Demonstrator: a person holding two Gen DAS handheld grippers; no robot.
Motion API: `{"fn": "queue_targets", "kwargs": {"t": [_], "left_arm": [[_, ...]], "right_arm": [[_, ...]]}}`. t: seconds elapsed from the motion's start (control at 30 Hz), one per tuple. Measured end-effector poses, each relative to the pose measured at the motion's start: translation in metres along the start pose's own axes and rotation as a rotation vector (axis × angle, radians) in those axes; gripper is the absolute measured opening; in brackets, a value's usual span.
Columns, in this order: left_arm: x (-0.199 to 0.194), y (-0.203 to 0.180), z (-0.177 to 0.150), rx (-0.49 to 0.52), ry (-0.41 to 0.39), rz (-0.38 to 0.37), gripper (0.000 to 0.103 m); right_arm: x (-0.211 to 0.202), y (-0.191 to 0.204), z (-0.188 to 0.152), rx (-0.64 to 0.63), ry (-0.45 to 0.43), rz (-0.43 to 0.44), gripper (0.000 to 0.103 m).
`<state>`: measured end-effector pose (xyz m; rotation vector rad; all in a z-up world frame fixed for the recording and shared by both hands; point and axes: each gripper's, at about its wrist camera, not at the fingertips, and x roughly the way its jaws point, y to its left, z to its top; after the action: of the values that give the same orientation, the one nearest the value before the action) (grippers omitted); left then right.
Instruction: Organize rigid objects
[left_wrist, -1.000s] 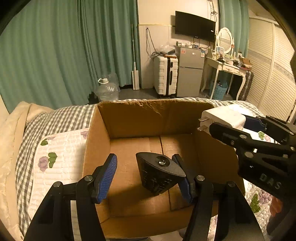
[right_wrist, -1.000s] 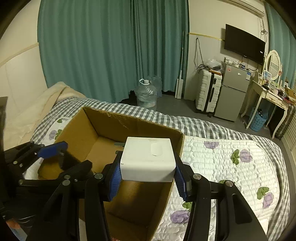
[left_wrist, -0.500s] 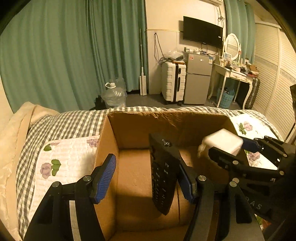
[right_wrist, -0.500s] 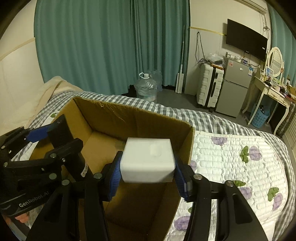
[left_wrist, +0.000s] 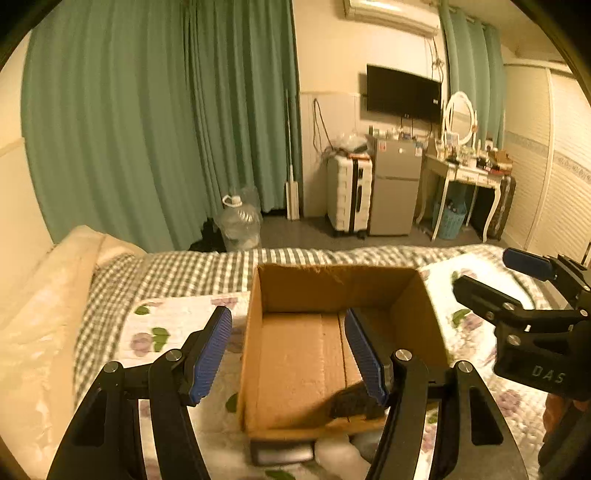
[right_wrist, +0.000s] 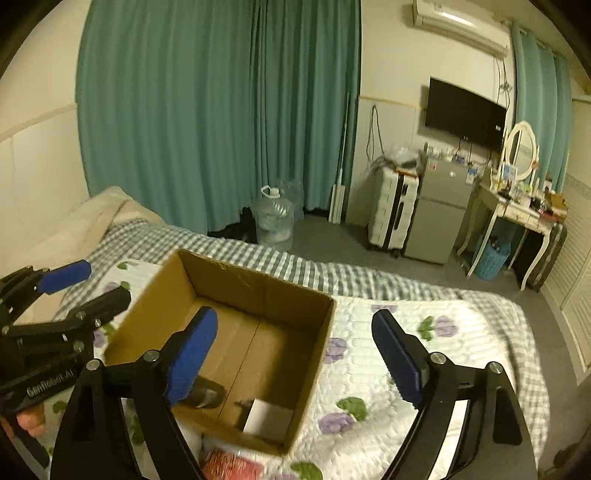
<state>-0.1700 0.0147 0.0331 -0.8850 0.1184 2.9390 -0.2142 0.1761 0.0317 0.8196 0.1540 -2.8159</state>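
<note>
An open cardboard box (left_wrist: 325, 291) (right_wrist: 229, 284) stands on the quilted bed. A black remote (left_wrist: 351, 402) (right_wrist: 207, 395) lies on the box floor near its front wall. A white plug block (right_wrist: 267, 419) rests in the box's front right corner. My left gripper (left_wrist: 288, 354) (right_wrist: 92, 286) hangs open above the box's left part, nothing between its blue pads. My right gripper (right_wrist: 295, 358) (left_wrist: 495, 277) is above the box's right wall, its jaws opening and empty.
The floral quilt (right_wrist: 388, 332) and a checked blanket (left_wrist: 177, 269) cover the bed. A red packet (right_wrist: 229, 465), a dark flat object (left_wrist: 280, 450) and white items (left_wrist: 332, 454) lie at the box's near side. Beyond the bed are a water jug (right_wrist: 275, 218), suitcase and fridge.
The remote left my left gripper and the white block left my right gripper; both now lie in the box. The right jaws spread wider. Both grippers rose and drew back from the box.
</note>
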Motion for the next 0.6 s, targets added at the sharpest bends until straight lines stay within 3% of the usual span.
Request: {"fn": "queue_targets", "kwargs": {"t": [0.33, 0.47, 0.6], "left_arm": [[-0.07, 0.01, -0.024, -0.004, -0.025, 0.006, 0.069], [-0.075, 0.014, -0.053, -0.002, -0.006, 0.023, 0.069], [-0.068, 0.012, -0.088, -0.001, 0.03, 0.041, 0.07]], "right_arm": [[-0.081, 0.011, -0.03, -0.03, -0.007, 0.012, 0.088], [-0.084, 0.015, -0.062, -0.021, 0.03, 0.037, 0.088], [-0.061, 0.021, -0.101, -0.034, 0.116, 0.05, 0.088]]}}
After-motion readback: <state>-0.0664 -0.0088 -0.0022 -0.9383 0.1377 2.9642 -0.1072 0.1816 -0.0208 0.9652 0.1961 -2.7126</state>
